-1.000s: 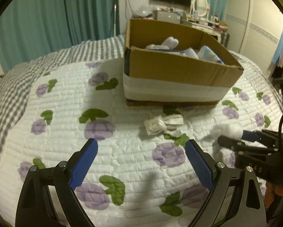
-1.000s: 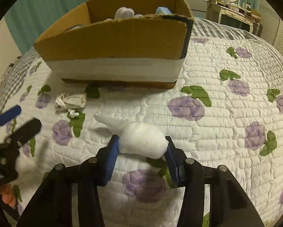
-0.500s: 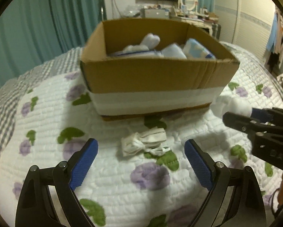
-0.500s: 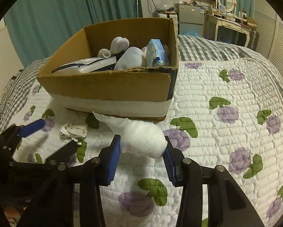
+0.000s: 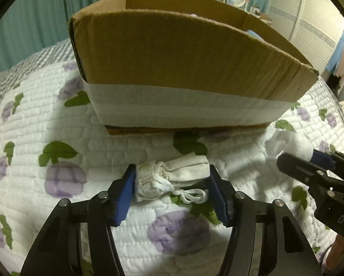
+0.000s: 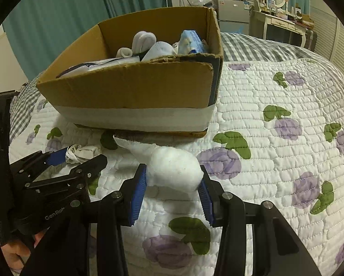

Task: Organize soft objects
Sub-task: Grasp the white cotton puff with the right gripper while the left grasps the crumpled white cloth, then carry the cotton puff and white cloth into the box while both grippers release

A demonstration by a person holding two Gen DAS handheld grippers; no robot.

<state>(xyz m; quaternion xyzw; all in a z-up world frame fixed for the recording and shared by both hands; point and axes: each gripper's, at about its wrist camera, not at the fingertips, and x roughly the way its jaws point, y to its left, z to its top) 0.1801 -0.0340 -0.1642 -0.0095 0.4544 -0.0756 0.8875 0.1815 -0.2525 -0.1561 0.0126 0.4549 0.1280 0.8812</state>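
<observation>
On a quilt point(image 5: 63, 124) printed with purple flowers, the left gripper point(image 5: 172, 185) is closing its jaws around a crumpled white face mask point(image 5: 172, 178) lying just in front of a cardboard box point(image 5: 172, 64). The blue pads sit against both ends of the mask, at about nine and three o'clock of it, while its ear loops trail out toward six o'clock. The mask rests on the bedding, close to the box's taped lower edge at twelve o'clock.

At the three o'clock edge of the left wrist view, the right gripper point(image 5: 305, 158) holds a wad of white cotton point(image 5: 294, 145). The right wrist view shows that grip plainly: the right gripper point(image 6: 172, 184) pinches the cotton wad point(image 6: 172, 170) between its blue pads, a thin tail of the cotton reaching toward eleven o'clock, near the box's base. The box point(image 6: 135, 87) stands open at twelve o'clock, holding rolled white socks point(image 6: 142, 41), a blue packet point(image 6: 191, 41) and other soft items. The left gripper point(image 6: 77, 155) appears at nine o'clock with the mask point(image 6: 82, 153) between its fingers.
</observation>
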